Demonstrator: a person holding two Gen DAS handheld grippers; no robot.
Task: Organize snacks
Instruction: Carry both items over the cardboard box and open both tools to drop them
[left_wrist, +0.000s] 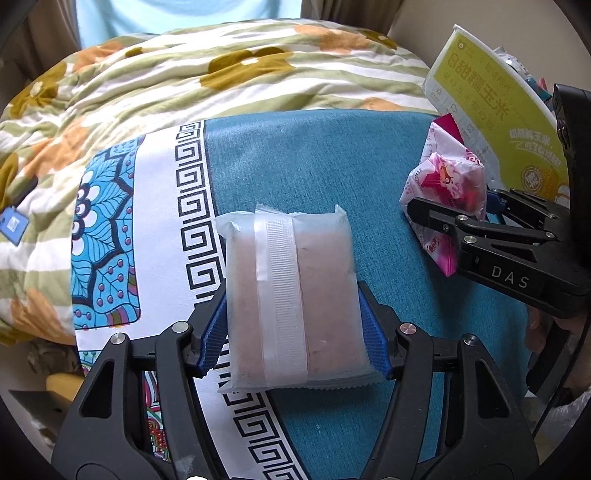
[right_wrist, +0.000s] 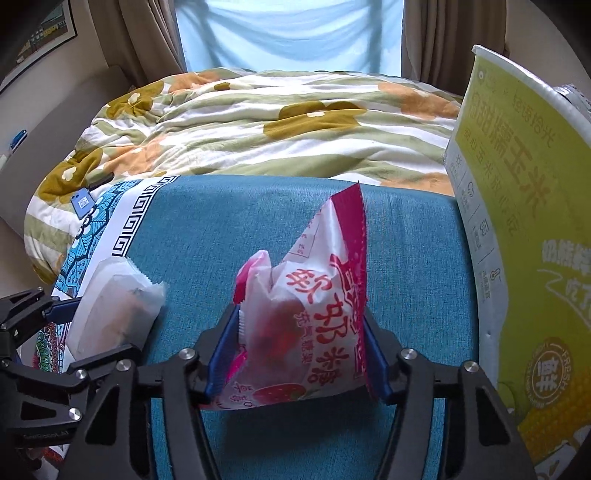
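Both grippers hold a snack above the blue cloth.

Left wrist view: the left gripper (left_wrist: 295, 325) is closed on the frosted packet (left_wrist: 291, 299), long axis pointing forward along the fingers; the yellow box (left_wrist: 495, 122) stands to its far right. Right wrist view: the right gripper (right_wrist: 295, 343) pinches the pink packet (right_wrist: 314, 295), which stands upright, and the yellow box (right_wrist: 517, 229) is just beside it, nearer this hand, I judge.
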